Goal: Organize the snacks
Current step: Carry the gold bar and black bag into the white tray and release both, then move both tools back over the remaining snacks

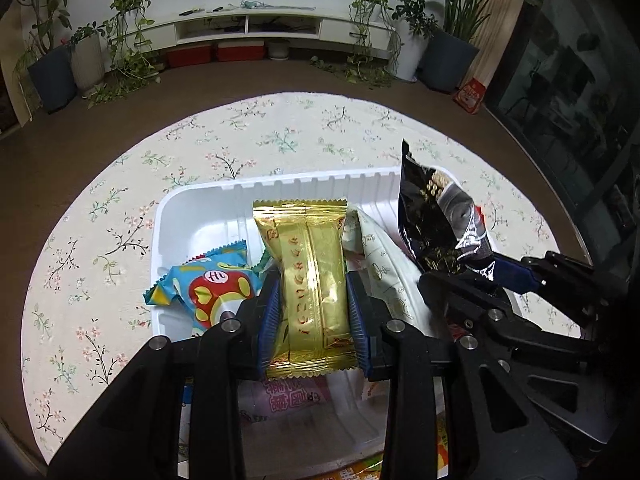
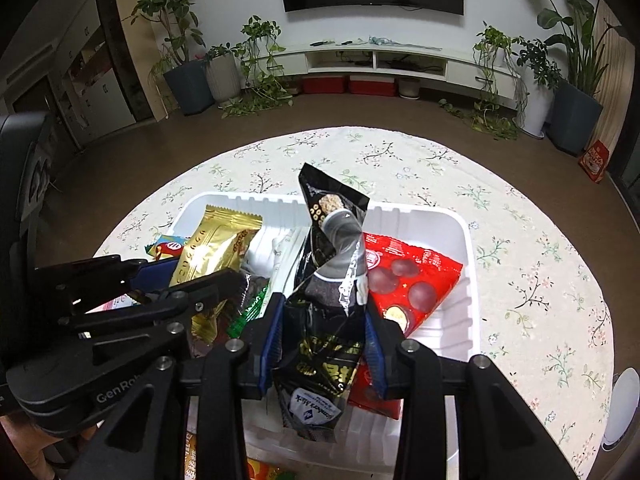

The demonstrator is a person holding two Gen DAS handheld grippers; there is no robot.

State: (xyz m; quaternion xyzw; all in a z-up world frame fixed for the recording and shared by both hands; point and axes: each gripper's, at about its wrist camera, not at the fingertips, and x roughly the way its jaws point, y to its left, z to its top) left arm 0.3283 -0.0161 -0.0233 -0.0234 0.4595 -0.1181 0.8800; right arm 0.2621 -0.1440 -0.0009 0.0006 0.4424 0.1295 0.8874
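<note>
You're about halfway: left gripper (image 1: 312, 312) fingers clamp the shiny gold foil snack bar (image 1: 310, 280), right gripper (image 2: 322, 344) pinches the crinkly black snack pouch (image 2: 330, 280), both over the white ribbed plastic tray (image 2: 468, 240) already holding several packets, a few strays still outside.

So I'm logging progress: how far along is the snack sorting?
Done: a blue packet and a red bag lie in the white tray. In hand: left gripper clamps a gold bar, right gripper a black bag, both over the tray. Left: releasing them.
</note>
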